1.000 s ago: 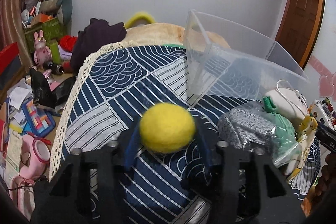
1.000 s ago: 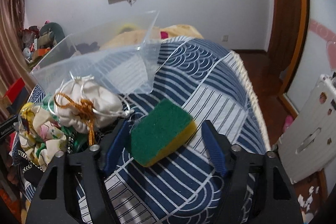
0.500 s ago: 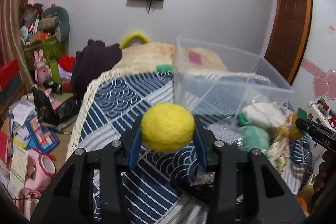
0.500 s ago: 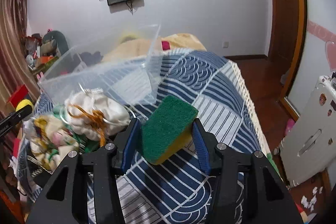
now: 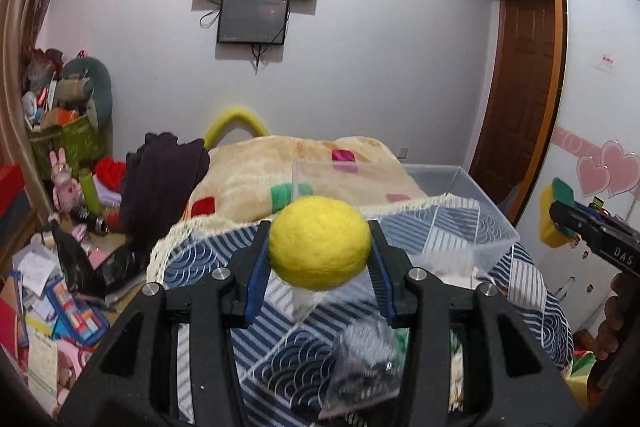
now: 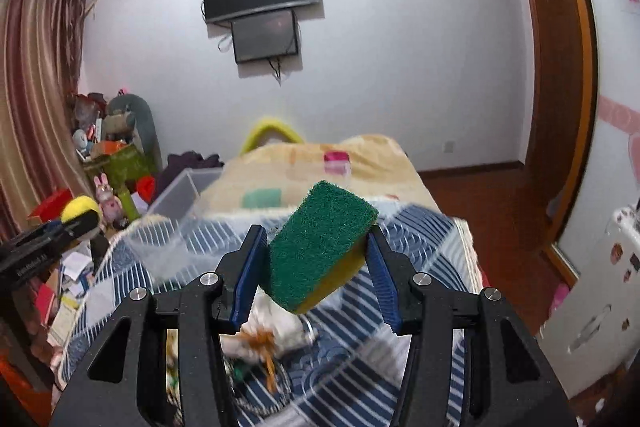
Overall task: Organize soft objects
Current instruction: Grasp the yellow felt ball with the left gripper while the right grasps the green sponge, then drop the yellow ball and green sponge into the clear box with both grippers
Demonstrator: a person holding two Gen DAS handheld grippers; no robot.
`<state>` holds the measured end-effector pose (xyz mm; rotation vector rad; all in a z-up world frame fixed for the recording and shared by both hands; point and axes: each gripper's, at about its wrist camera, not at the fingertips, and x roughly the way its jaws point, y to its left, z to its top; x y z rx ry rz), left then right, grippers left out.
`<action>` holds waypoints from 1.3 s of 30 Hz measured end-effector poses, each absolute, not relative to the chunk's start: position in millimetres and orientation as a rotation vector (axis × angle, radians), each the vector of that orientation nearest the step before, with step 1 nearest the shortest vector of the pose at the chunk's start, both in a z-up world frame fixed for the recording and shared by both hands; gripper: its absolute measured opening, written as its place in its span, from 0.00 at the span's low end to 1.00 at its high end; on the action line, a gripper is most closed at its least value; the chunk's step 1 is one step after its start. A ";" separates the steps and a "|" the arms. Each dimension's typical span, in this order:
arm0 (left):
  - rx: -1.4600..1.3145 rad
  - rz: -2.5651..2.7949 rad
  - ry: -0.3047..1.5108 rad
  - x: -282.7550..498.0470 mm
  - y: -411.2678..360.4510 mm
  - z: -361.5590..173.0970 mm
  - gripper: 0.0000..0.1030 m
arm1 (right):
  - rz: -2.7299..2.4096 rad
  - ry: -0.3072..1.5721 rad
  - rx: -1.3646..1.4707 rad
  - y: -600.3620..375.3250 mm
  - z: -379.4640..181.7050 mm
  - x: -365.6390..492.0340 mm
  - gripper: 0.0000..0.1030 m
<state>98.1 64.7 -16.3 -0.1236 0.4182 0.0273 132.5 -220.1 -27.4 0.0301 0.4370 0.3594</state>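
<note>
My left gripper (image 5: 319,259) is shut on a yellow felt ball (image 5: 319,242) and holds it in the air above the blue patterned bedspread (image 5: 200,259). My right gripper (image 6: 316,263) is shut on a green and yellow sponge (image 6: 320,243), also lifted above the bed. A clear plastic bin (image 5: 452,223) stands on the bed just beyond the ball; it also shows in the right wrist view (image 6: 176,203). The right gripper with its sponge shows at the right edge of the left wrist view (image 5: 560,223). The left gripper with the ball shows at the left of the right wrist view (image 6: 80,217).
A grey knitted item in a clear bag (image 5: 368,359) and a white drawstring pouch (image 6: 276,327) lie on the bed below the grippers. A beige blanket (image 5: 288,167) covers the far bed. Clutter fills the floor at the left (image 5: 52,287). A wooden door (image 5: 520,99) stands at the right.
Both grippers closed on their objects, the ball and the sponge, and lifted them up off the bed. The views now tilt up toward the wall and the bin sits lower.
</note>
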 end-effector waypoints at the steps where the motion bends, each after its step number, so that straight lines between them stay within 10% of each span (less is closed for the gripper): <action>1: -0.120 0.022 0.419 102.8 63.2 -14.2 0.43 | 0.364 0.427 0.029 -217.7 -24.8 134.2 0.46; 26: 0.006 -0.061 0.620 206.2 23.3 -47.5 0.45 | 0.454 0.627 -0.062 -156.4 -61.0 218.3 0.50; 39: 0.013 -0.059 0.541 180.7 21.3 -22.2 0.86 | 0.474 0.599 -0.075 -158.6 -45.7 208.0 0.69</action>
